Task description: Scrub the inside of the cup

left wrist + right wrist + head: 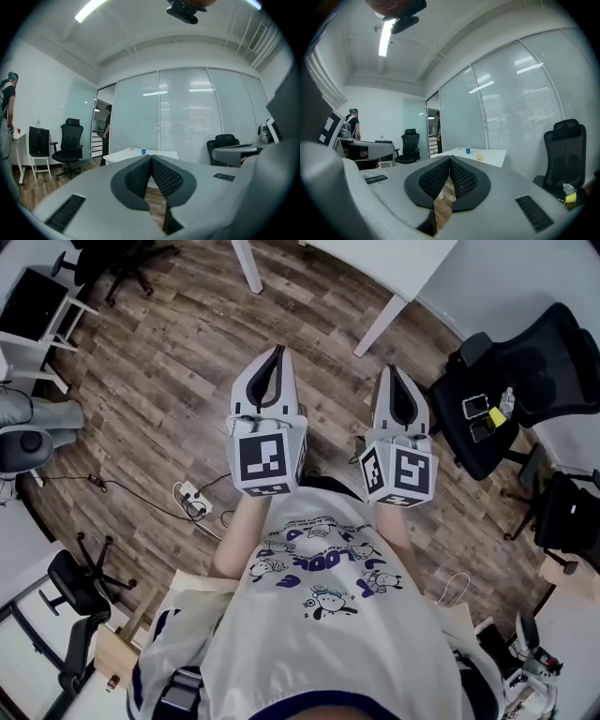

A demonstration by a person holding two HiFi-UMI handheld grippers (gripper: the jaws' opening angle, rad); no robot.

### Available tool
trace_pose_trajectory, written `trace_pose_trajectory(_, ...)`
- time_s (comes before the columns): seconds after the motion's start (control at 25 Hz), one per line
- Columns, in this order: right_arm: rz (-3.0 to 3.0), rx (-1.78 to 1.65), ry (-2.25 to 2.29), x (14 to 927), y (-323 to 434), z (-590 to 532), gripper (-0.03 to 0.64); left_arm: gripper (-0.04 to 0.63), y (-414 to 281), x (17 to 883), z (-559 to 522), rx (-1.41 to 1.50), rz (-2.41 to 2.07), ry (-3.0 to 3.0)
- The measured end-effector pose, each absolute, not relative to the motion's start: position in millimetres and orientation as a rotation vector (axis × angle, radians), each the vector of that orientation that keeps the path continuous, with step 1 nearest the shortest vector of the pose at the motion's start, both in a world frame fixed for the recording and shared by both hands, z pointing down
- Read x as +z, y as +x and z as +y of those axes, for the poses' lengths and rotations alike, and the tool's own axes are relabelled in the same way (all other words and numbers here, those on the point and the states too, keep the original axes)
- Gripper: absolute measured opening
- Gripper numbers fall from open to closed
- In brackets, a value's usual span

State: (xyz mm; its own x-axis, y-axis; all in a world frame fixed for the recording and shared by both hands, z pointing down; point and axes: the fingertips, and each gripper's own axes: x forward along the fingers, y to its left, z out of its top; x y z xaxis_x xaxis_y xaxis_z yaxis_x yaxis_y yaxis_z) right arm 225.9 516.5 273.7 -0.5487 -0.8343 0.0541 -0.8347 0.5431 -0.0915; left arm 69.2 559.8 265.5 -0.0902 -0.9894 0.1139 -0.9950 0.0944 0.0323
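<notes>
Both grippers are held out in front of the person, level, over the brown wood-plank floor point(159, 381). The white left gripper point(277, 354) with black ribbed pads has its jaws pressed tight together and nothing between them. The matching right gripper point(388, 373) rides just beside it. Its pads meet at the tip, with only a sliver of floor showing lower down, so it's empty too.

Now the target. The small blue cup point(143, 151) stands upright on the white flat-topped surface point(122, 155), well ahead of both grippers and toward its far edge as the gripper views see it. A pale yellow lump point(479, 157) lies on the surface near the cup, but it's too small to make out.

A black mesh office chair point(506, 381) sits off to the right of the right gripper. At the bottom of the head view is the person's white T-shirt with blue cartoon print point(319, 615). Neither gripper touches the cup or the surface.
</notes>
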Motion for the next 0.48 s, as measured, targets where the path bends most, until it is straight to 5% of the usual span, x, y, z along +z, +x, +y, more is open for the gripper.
trace_pose_trajectory(0.48, -2.73, 0.175, 1.502, 275, 165, 433, 0.026, 0.032, 14, 263, 471, 0.088, -2.204, 2.078)
